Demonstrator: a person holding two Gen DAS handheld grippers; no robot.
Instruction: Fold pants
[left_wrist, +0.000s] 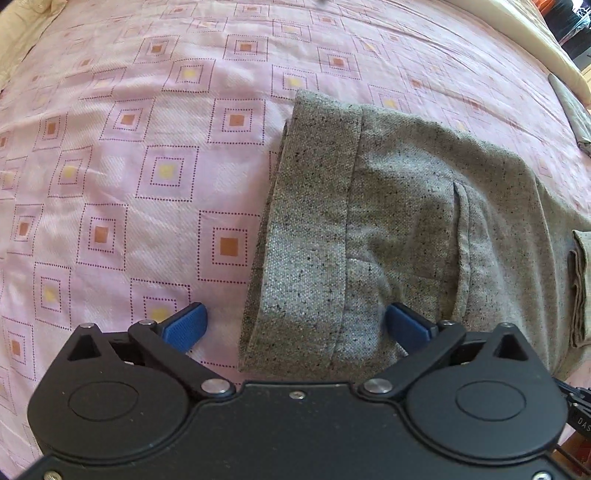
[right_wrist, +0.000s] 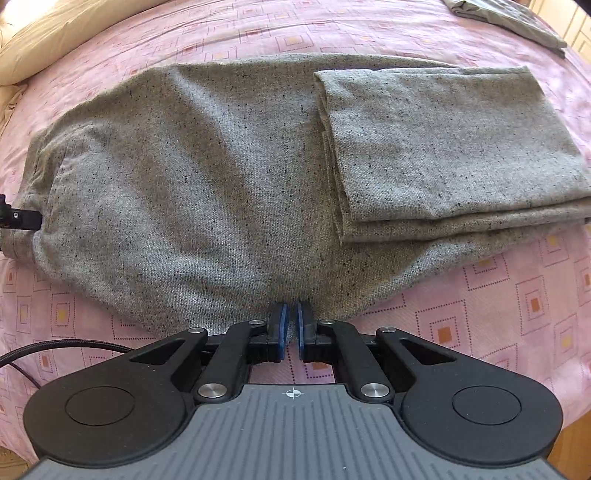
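The grey speckled pants (right_wrist: 229, 177) lie flat on the pink patterned bedspread (left_wrist: 110, 177), their legs doubled back over the body toward three o'clock. The right gripper (right_wrist: 291, 325) pinches their near edge at six o'clock. The left gripper (left_wrist: 295, 325) straddles the waistband, jaws wide apart.

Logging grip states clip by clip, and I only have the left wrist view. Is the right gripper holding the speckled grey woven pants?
Observer: Yes, the right gripper is shut on the near edge of the speckled grey woven pants.
Operator: Are the legs folded yet?
Observer: Yes, a folded layer lies on top of the pants' right side.
Operator: Anything else on the pink patterned bedsheet?
Observer: A cream pillow at its far left corner.
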